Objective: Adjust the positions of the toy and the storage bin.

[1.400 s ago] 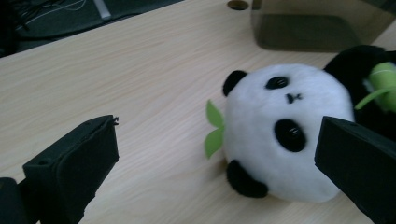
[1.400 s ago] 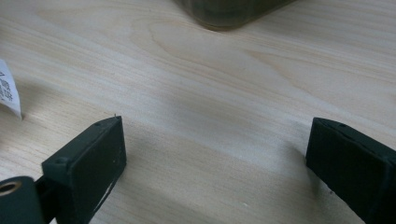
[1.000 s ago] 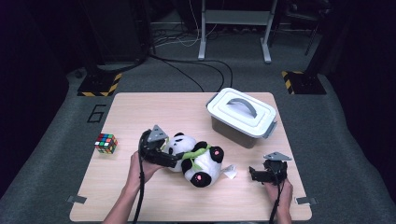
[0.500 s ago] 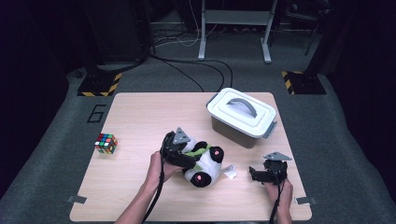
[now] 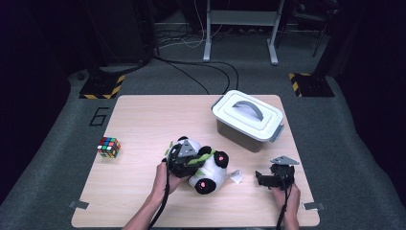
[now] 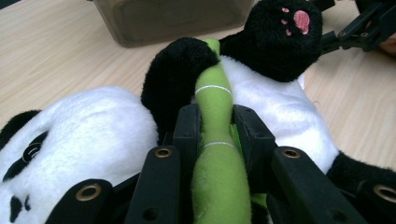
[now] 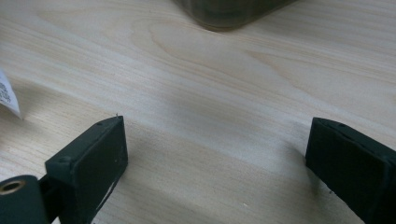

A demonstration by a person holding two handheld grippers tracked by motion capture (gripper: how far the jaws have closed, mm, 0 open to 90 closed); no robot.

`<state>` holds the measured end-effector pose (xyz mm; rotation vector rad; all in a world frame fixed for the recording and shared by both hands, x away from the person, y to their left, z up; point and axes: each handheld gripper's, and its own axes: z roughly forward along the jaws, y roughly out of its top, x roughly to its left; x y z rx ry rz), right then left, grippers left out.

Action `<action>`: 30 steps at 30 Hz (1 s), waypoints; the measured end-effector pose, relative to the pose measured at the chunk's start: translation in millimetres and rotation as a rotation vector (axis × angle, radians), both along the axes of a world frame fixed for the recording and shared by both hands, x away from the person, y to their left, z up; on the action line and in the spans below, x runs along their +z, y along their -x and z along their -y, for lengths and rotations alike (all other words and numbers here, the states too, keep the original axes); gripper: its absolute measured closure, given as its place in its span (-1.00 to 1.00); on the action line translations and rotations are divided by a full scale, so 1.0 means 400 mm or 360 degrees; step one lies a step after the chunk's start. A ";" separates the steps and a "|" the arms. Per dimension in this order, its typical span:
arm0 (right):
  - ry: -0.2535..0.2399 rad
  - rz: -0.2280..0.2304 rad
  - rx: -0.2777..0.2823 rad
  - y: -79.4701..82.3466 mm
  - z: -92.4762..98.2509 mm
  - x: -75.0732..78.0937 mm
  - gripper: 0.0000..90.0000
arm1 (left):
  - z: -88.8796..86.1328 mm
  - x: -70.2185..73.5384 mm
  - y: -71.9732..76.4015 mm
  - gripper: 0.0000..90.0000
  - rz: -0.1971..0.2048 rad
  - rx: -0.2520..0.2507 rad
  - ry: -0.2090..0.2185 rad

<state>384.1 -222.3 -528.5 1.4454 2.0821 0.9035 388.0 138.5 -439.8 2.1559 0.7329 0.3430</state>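
Both pads of the left gripper [image 6: 215, 126] have just closed on the green bamboo stalk [image 6: 215, 140] of the plush panda [image 5: 207, 168] lying mid-table, so lift slowly and straight up, while the right gripper [image 7: 215, 154] rests wide open near the lidded box [image 5: 246, 120].

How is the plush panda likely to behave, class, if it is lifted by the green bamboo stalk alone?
The plush panda would probably sag and swing: its fabric body looks soft. The green bamboo stalk already bulges between the left gripper pads, so it seems squashy, not slippery. It looks light for its bulk and hardly fragile.
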 end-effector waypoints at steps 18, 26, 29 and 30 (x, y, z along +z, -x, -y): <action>0.0004 0.0002 -0.0005 0.000 0.000 0.000 -0.88 | -0.099 0.063 0.018 0.66 0.0093 -0.0142 -0.0125; 0.0005 0.0003 -0.0008 0.001 -0.001 0.000 -0.88 | -0.155 0.088 0.001 0.66 0.0126 -0.0117 -0.0150; 0.0005 0.0003 -0.0008 0.000 -0.001 0.000 -0.88 | -0.183 0.097 -0.008 0.66 0.0129 -0.0106 -0.0148; 0.0005 0.0003 -0.0008 0.000 -0.001 0.000 -0.88 | -0.192 0.099 -0.010 0.66 0.0126 -0.0099 -0.0139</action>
